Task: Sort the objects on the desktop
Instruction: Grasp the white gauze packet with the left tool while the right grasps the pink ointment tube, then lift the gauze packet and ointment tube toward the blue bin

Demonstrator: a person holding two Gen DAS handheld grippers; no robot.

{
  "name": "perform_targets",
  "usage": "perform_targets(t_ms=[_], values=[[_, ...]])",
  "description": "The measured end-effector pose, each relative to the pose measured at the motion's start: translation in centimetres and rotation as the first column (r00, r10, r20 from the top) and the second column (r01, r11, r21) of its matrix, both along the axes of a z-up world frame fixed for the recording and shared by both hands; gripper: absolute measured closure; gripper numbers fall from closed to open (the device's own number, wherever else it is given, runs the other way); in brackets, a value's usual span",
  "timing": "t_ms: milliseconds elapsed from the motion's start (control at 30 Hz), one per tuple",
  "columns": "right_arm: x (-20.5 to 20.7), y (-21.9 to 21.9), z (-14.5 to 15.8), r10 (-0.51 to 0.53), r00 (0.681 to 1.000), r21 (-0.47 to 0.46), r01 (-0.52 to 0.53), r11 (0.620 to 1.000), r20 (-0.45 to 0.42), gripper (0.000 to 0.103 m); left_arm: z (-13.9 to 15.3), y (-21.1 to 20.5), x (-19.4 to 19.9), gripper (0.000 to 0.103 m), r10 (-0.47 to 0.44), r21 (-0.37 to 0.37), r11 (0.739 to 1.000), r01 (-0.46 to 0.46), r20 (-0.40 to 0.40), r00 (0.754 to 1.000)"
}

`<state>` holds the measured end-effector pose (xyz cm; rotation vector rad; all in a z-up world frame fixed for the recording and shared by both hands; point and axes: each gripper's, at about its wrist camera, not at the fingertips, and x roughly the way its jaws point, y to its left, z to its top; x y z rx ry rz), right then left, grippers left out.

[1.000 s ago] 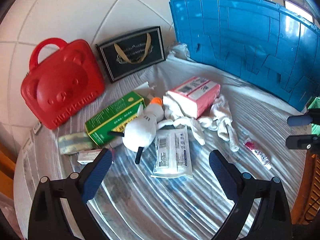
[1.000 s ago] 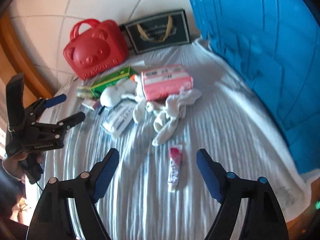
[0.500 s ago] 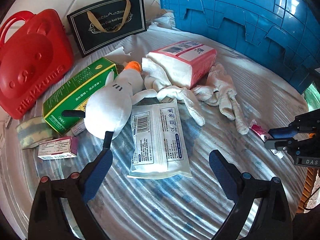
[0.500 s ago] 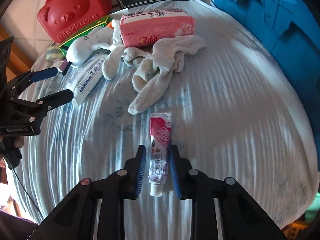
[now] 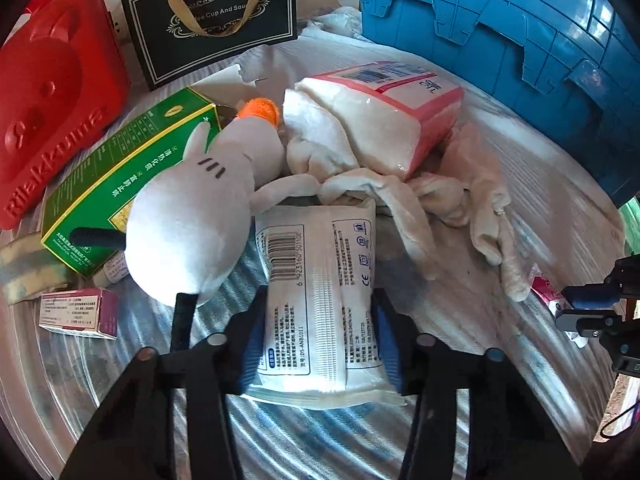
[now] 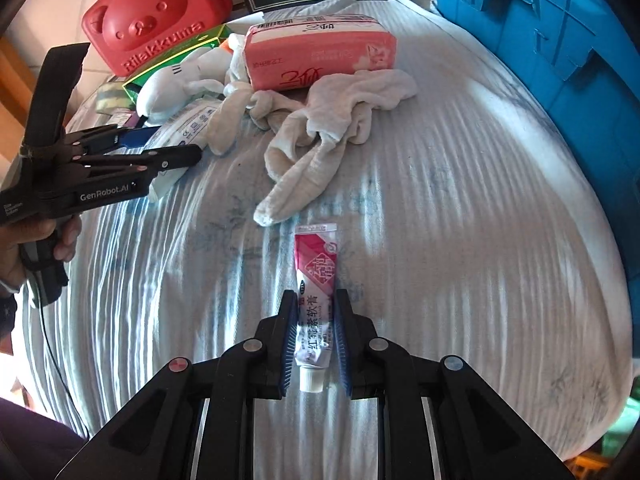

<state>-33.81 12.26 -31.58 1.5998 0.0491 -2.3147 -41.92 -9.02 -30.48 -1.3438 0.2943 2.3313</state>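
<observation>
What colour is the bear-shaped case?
Red; the bear-shaped case shows best in the right wrist view.

There were two boxes, green (image 5: 120, 184) and small purple-ended (image 5: 76, 314), one plush toy (image 5: 192, 216), one tissue pack (image 5: 384, 116), one white packet (image 5: 320, 304), one ointment tube (image 6: 316, 296).

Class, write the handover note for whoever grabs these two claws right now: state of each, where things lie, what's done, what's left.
Left claw: jaws just closing around the white sealed packet, on the cloth.
Right claw: shut on the ointment tube, not yet lifted.
Plush toy, green box, tissue pack, socks remain piled near the red case.
Done: two grasps started. Left: sorting everything.
</observation>
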Motion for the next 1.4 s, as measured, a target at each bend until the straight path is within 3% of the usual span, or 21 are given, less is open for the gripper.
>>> perform_targets(t_ms=[67, 267, 333, 567, 767, 933, 1133, 1233, 1400], values=[[0.2, 0.1, 0.0, -0.010, 1.000, -0.005, 0.010, 1.000, -0.004, 0.085, 0.2, 0.1, 0.7, 0.070, -0.033, 0.010, 0.999, 0.033, 0.015, 0.999], [0.7, 2.1, -0.2, -0.094, 0.993, -0.155, 0.105, 0.982, 0.077, 0.085, 2.5, -0.1, 2.9, 0.070, -0.047, 0.051, 0.998, 0.047, 0.008, 0.999], [1.3, 2.4, 0.0, -0.105, 0.992, -0.167, 0.117, 0.979, 0.075, 0.085, 3.7, -0.2, 3.5, 0.070, -0.042, 0.064, 0.997, 0.043, -0.017, 0.999], [3.0, 2.1, 4.7, -0.091, 0.995, -0.166, 0.082, 0.983, -0.045, 0.085, 9.6, 0.5, 5.0, 0.070, -0.060, 0.110, 0.991, 0.075, -0.139, 0.988], [4.3, 2.2, 11.9, -0.111, 0.968, -0.199, 0.066, 0.978, -0.225, 0.085, 16.3, 2.6, 6.7, 0.070, -0.115, 0.140, 0.977, 0.161, -0.287, 0.951], [6.0, 4.1, 20.4, -0.148, 0.891, -0.207, 0.062, 0.976, -0.428, 0.085, 22.4, 6.3, 7.9, 0.070, -0.189, 0.149, 0.951, 0.270, -0.412, 0.892], [9.3, 10.0, 30.3, -0.227, 0.726, -0.195, 0.129, 0.972, -0.649, 0.085, 30.0, 14.4, 8.6, 0.070, -0.280, 0.153, 0.892, 0.425, -0.552, 0.785], [9.5, 14.0, 33.1, -0.255, 0.658, -0.157, 0.205, 0.966, -0.708, 0.085, 32.7, 19.5, 7.7, 0.070, -0.304, 0.160, 0.865, 0.475, -0.587, 0.750], [7.4, 21.8, 35.3, -0.334, 0.615, -0.174, 0.306, 0.936, -0.714, 0.085, 35.5, 28.2, 5.9, 0.070, -0.321, 0.158, 0.843, 0.514, -0.620, 0.716]])
